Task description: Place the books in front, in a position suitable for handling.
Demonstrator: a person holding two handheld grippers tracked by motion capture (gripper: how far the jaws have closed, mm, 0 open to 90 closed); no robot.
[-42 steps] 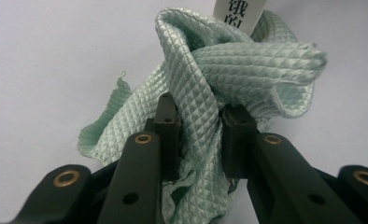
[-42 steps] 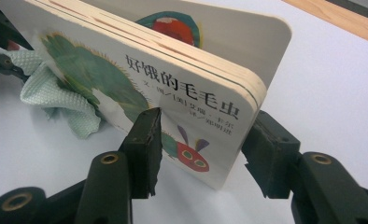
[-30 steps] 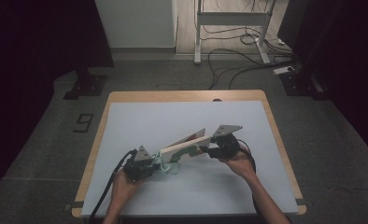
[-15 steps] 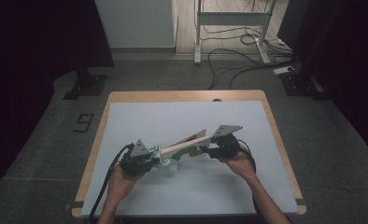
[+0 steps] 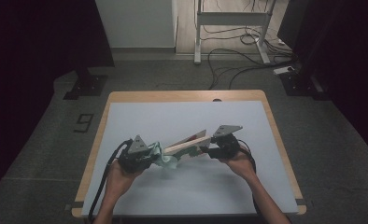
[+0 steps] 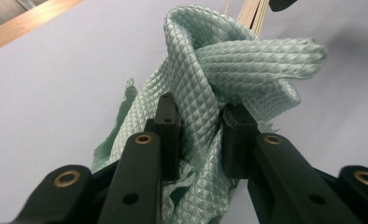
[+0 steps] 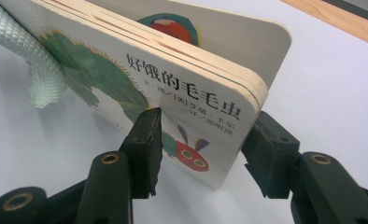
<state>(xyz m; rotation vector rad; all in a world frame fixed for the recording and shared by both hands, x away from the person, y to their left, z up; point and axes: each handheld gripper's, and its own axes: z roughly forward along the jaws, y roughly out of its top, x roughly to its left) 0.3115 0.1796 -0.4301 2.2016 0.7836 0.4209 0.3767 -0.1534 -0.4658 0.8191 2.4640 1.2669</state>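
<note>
Mint quilted cloth [image 6: 210,79], bunched, against board book [image 7: 173,88]

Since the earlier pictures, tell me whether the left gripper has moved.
Yes. The left gripper, shut on the green cloth, has shifted slightly up the picture, away from the table's near edge.

Quilted cloth [image 6: 219,79], smooth cardboard book [image 7: 140,70]

Pale grey rectangular table top [image 5: 140,116] with light wooden edge, grey carpeted floor [image 5: 341,140] around it, white metal stand frame [image 5: 232,16] beyond, tangled black cables [image 5: 233,51] on floor, flat black stand foot [image 5: 85,87] at left
</note>
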